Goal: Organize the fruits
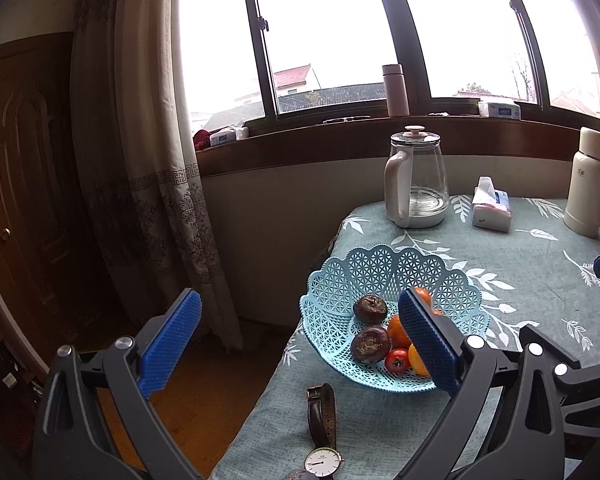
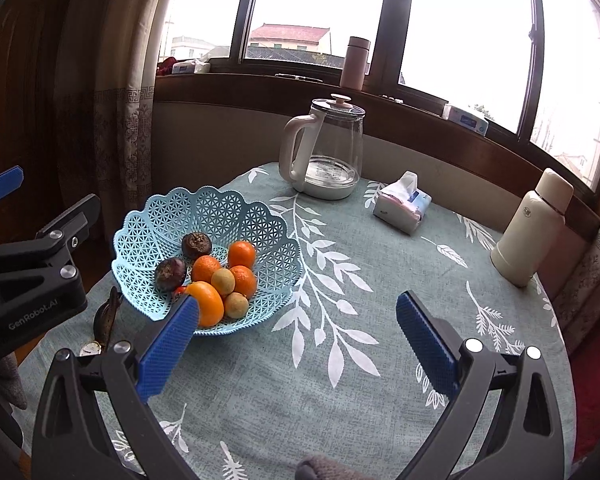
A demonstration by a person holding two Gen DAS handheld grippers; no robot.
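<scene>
Your fruit already sits together in the pale blue latticed plastic basket (image 2: 204,240) at the left edge of the round surface with the grey-green leaf-print cloth (image 2: 340,360): two dark brown-purple round fruits (image 2: 196,243), several orange mandarins (image 2: 242,254), a larger orange citrus (image 2: 206,306) at the near rim, two small tan-yellow fruits (image 2: 223,281) and a small red one (image 1: 397,360) seen best from the left wrist. No loose fruit shows on the cloth, so the sorting looks close to finished, or you are between picks.

Your left claw (image 1: 300,344) hangs with its blue ribbed pads wide apart and nothing between them, one pad over the basket, the other out past the surface's edge. Your right claw (image 2: 296,344) is likewise spread and empty, low over bare cloth just right of the basket.

If another piece remains, it lies outside both views; look for it before you close on anything. Mind the brown-strapped wristwatch with a white dial (image 1: 323,460) lying just in front of the basket.

Readable writing: "GenRobot.AI" on the left claw's black body in the right wrist view. The cream vacuum flask (image 2: 530,232) and the soft tissue pack (image 2: 402,204) carry marks too small to read
</scene>
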